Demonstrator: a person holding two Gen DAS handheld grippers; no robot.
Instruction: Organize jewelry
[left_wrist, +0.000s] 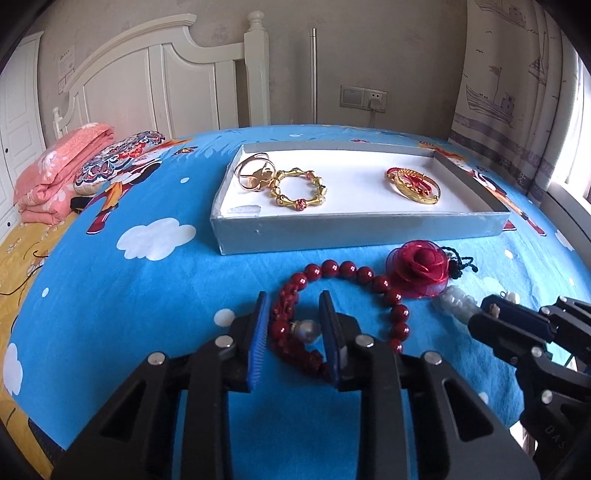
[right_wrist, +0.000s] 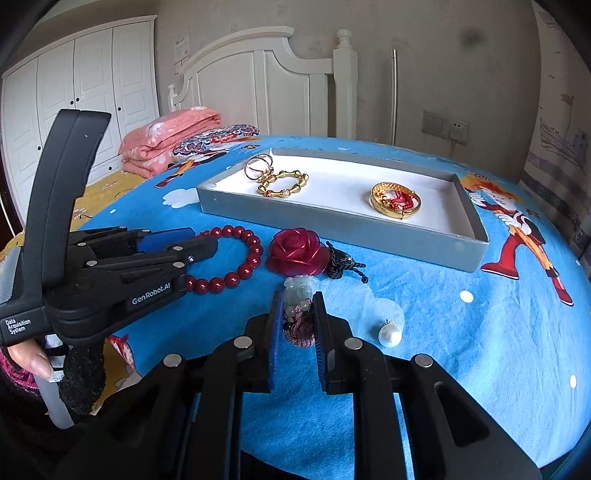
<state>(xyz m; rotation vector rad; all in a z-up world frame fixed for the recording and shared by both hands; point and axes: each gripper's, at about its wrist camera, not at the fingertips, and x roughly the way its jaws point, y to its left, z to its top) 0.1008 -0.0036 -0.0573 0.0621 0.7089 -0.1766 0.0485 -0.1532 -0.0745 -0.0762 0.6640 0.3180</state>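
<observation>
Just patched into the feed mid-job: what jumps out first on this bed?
A grey tray with a white floor sits on the blue cartoon bedsheet, holding gold bracelets. In front of it lie a red bead bracelet and a red fabric rose. The left gripper straddles the bead bracelet, and the right gripper straddles a pale jade pendant, with a pearl to its right.
</observation>
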